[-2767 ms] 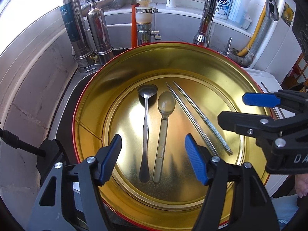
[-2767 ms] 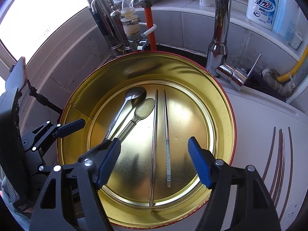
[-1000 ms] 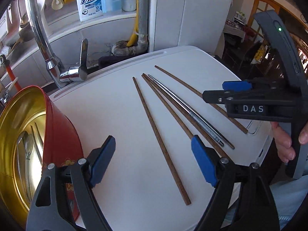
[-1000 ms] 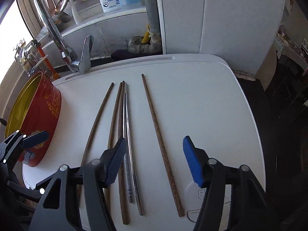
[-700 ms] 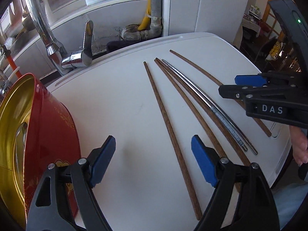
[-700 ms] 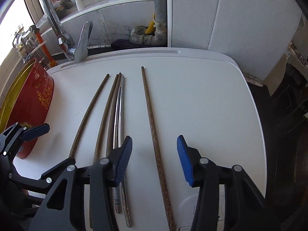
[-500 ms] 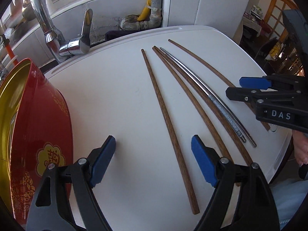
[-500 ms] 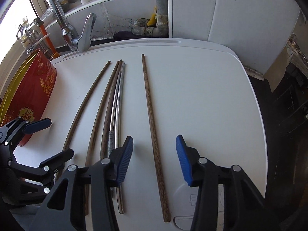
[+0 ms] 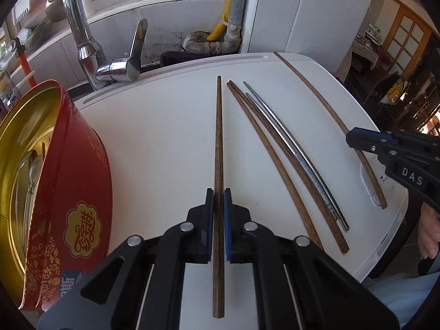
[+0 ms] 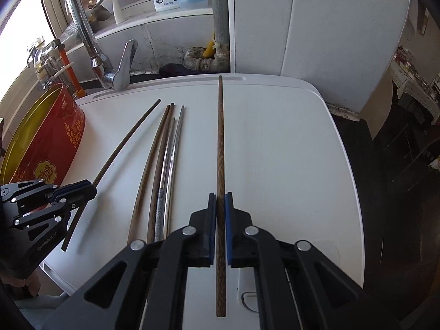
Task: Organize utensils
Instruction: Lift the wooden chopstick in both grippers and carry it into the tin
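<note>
On the white top (image 9: 165, 143) lie several chopsticks. My left gripper (image 9: 219, 192) is shut on the leftmost wooden chopstick (image 9: 219, 137), which runs straight between the blue pads. My right gripper (image 10: 220, 196) is shut on the rightmost wooden chopstick (image 10: 220, 137). Each gripper also shows in the other's view: the right gripper (image 9: 357, 140) at the right, the left gripper (image 10: 88, 188) at the left. Between the two held sticks rest a wooden pair (image 9: 264, 137) and a metal pair (image 9: 286, 143). I cannot tell whether the held sticks are off the surface.
A red round tin (image 9: 82, 192) with a gold inside stands at the left edge of the white top, with spoons and metal chopsticks in it. A chrome faucet (image 10: 110, 63) rises behind. The white top (image 10: 275, 151) drops off at the right and near edges. A hand (image 9: 429, 231) shows at the right.
Both grippers stood open above the chopsticks half a second ago. Each has now closed on a wooden chopstick, the left on the leftmost, the right on the rightmost.
</note>
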A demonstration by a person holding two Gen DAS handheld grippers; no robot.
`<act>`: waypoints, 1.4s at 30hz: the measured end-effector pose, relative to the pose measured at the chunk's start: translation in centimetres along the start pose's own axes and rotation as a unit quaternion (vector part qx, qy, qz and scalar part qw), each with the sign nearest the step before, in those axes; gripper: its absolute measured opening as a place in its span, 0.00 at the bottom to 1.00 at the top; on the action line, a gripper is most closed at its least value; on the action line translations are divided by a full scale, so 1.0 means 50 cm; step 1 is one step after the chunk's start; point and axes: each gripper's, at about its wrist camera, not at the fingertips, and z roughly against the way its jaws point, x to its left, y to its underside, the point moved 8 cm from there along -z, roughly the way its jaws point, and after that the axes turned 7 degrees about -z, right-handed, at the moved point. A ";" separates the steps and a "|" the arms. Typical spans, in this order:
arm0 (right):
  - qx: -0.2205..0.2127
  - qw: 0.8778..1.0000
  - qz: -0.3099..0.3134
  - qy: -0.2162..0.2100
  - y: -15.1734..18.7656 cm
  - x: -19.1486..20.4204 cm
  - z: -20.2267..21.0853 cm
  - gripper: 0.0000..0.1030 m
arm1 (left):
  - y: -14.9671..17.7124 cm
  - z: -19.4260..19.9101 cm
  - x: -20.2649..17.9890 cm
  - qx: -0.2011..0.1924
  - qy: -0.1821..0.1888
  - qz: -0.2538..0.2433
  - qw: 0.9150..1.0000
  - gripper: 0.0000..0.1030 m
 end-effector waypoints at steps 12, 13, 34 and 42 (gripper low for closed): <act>-0.074 0.995 0.030 -0.062 0.006 0.102 0.124 0.06 | 0.007 0.159 0.053 -0.082 -0.015 0.051 0.995 0.07; -0.086 0.993 0.030 -0.073 -0.002 0.118 0.139 0.06 | 0.010 0.184 0.068 -0.093 -0.019 0.062 0.993 0.07; -0.123 0.966 0.107 -0.201 -0.073 0.510 0.178 0.06 | 0.169 0.395 0.418 -0.187 -0.086 0.198 0.959 0.07; -0.108 0.975 0.108 -0.159 -0.077 0.587 0.154 0.06 | 0.158 0.348 0.484 -0.167 -0.027 0.183 0.969 0.07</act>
